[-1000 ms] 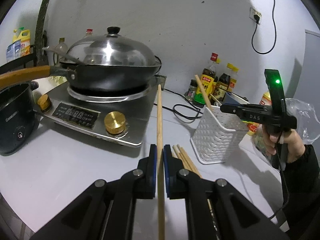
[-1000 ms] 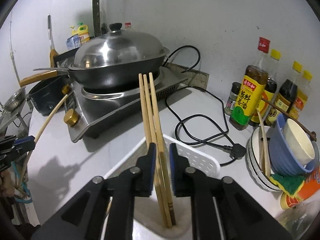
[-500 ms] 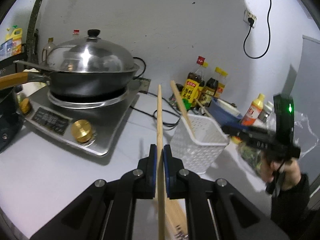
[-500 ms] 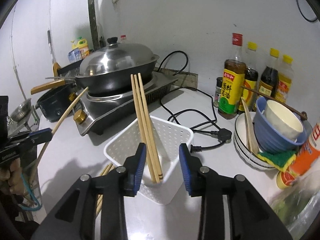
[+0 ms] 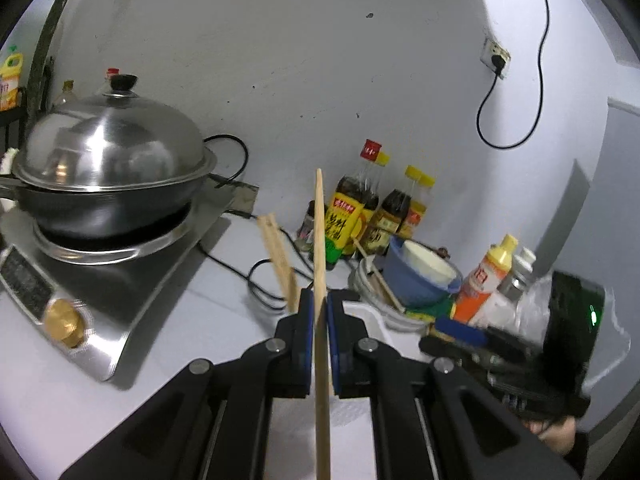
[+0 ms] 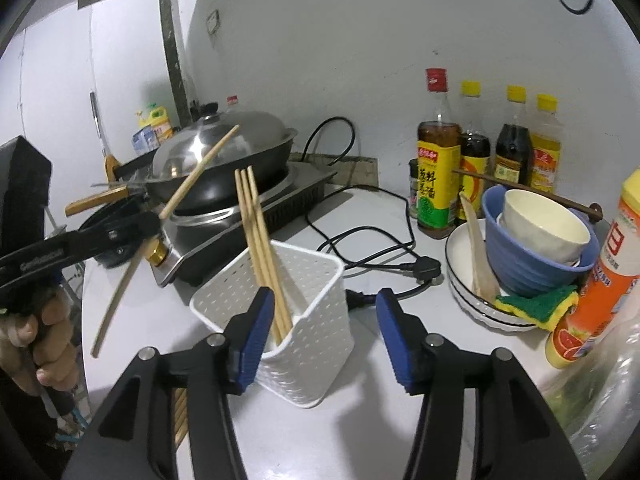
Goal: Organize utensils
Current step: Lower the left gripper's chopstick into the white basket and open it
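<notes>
A chopstick [image 5: 319,264] is clamped upright in the left gripper [image 5: 319,336], above the white basket [image 5: 360,312]. From the right view, the right gripper [image 6: 326,334] hangs wide open around the basket [image 6: 304,320] holding chopsticks [image 6: 260,248]; a tilted drop could miss the rim.

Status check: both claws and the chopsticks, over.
Left claw shut on a single chopstick, held in the air. Right claw open, empty, at the white basket. Three chopsticks in the basket. Nothing blocking the basket mouth.
</notes>
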`<state>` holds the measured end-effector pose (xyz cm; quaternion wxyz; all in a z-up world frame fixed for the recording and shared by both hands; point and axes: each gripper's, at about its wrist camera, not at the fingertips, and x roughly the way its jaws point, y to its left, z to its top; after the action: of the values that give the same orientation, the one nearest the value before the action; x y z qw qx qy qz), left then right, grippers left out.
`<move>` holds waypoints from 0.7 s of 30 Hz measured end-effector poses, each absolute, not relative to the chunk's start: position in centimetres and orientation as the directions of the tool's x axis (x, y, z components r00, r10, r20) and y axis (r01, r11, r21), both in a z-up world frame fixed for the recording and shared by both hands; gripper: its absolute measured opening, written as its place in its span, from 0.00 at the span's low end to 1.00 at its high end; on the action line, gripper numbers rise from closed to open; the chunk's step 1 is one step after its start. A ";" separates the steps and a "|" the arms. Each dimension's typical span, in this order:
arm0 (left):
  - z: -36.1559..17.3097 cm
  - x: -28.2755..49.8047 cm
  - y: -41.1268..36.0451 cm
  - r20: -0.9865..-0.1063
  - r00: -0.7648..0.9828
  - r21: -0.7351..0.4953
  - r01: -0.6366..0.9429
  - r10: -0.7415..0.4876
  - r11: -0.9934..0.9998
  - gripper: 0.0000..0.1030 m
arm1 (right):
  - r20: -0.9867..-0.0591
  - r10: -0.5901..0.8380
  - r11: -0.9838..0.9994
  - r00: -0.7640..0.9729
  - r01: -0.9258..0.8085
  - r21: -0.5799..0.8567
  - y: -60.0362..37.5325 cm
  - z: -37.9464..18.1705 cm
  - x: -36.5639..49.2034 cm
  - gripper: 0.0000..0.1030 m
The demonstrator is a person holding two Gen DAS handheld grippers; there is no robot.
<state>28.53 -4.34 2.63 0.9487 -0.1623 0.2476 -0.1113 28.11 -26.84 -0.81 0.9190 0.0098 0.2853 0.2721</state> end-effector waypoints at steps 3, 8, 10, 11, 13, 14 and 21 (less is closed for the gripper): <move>2.5 30.5 -5.3 -0.439 0.849 -0.392 0.114 -0.295 0.913 0.06 | -0.506 0.514 0.850 0.693 -0.492 0.188 -27.6 -0.8 28.3 0.50; 2.1 32.7 -6.1 -0.432 0.862 -0.440 0.056 -0.266 0.896 0.06 | -0.504 0.511 0.854 0.697 -0.479 0.203 -28.7 -1.6 28.8 0.51; 1.8 33.5 -6.1 -0.430 0.870 -0.460 0.018 -0.240 0.888 0.06 | -0.501 0.511 0.855 0.698 -0.472 0.215 -29.2 -1.9 29.1 0.51; 1.7 33.8 -6.0 -0.427 0.876 -0.470 -0.005 -0.222 0.883 0.06 | -0.499 0.514 0.854 0.697 -0.469 0.225 -29.4 -2.0 29.1 0.51; 1.4 34.4 -5.8 -0.417 0.890 -0.496 -0.053 -0.184 0.867 0.06 | -0.493 0.520 0.852 0.698 -0.463 0.242 -29.9 -2.3 29.3 0.51; 1.2 34.7 -5.6 -0.410 0.898 -0.506 -0.080 -0.158 0.859 0.06 | -0.490 0.523 0.851 0.697 -0.462 0.250 -30.1 -2.5 29.4 0.51; 0.1 35.9 -5.2 -0.381 0.923 -0.553 -0.175 -0.059 0.815 0.06 | -0.483 0.521 0.853 0.704 -0.455 0.258 -30.7 -2.6 29.4 0.51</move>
<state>35.89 -5.21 0.11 0.9326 -0.3028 0.1940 0.0311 29.38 -30.66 -2.56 0.9210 0.0595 0.2794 0.2648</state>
